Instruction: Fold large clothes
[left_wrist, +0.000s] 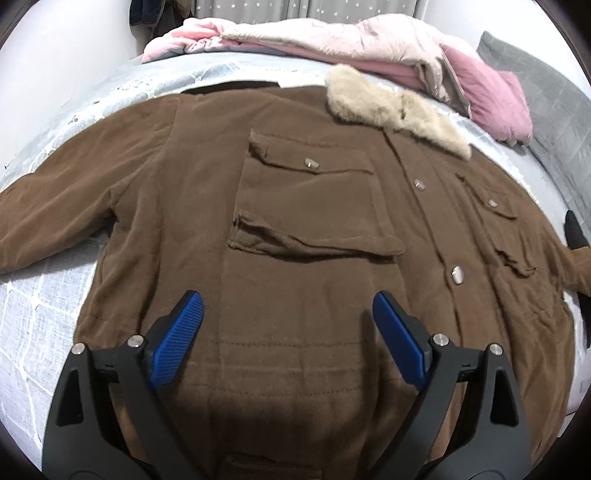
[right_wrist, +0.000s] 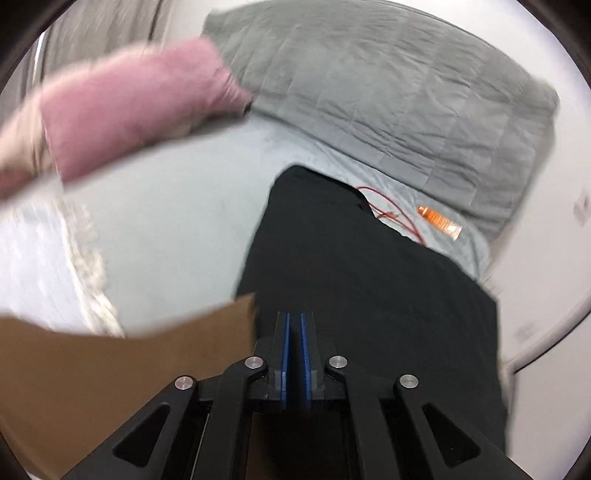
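Note:
A large brown coat (left_wrist: 295, 221) lies spread front-up on the bed, with flap pockets, metal snaps and a beige fur collar (left_wrist: 391, 107) at the far right. My left gripper (left_wrist: 288, 314) hovers open and empty over the coat's lower middle. My right gripper (right_wrist: 294, 325) is shut on the coat's sleeve end, where a black cuff or lining (right_wrist: 351, 266) hangs past the brown cloth (right_wrist: 110, 369). The right wrist view is blurred by motion.
The bed has a pale blue sheet (left_wrist: 44, 332). Pink and cream bedding (left_wrist: 332, 40) is piled at the far side. A grey quilt (right_wrist: 388, 92), a red cord (right_wrist: 391, 210) and an orange tube (right_wrist: 439, 221) lie beyond the sleeve.

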